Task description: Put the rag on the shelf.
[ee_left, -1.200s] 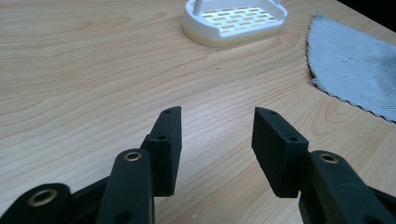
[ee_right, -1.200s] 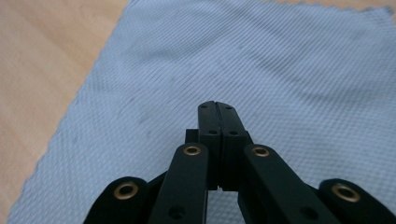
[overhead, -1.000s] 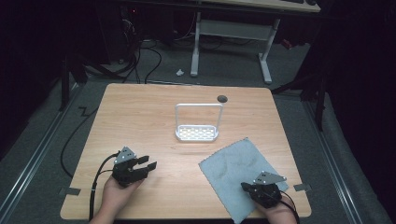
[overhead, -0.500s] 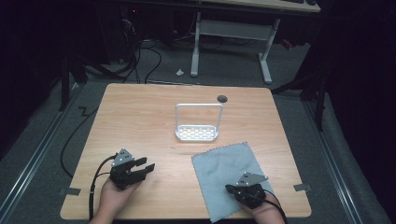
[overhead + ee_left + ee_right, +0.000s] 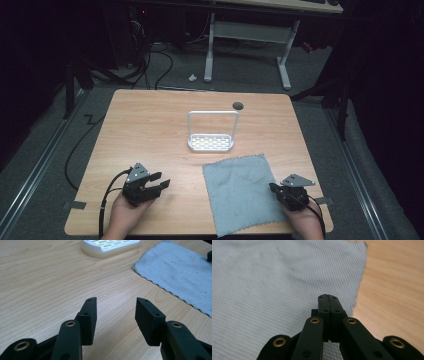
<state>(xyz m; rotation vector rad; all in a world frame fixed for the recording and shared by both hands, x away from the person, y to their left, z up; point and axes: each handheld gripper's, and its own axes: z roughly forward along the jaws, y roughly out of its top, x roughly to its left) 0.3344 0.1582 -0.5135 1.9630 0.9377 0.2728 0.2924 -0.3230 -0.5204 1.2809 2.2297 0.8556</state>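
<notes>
one white rack [image 5: 210,142] stands empty behind the grey cloth [image 5: 242,192].

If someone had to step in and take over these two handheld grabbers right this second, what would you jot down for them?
Left gripper: jaws open, holding nothing, low over bare wood left of the cloth.
Right gripper: jaws pressed together at the cloth's right edge. Whether any fabric is pinched between them cannot be told.
Grey cloth: spread almost flat at the near right of the table, its near edge close to the table's front edge.
White rack: upright near mid-table, beyond the cloth, with nothing in it.
Done: cloth laid out, unfolded.
Left: probably folding or lifting the cloth; the left gripper would need to take an edge.
</notes>
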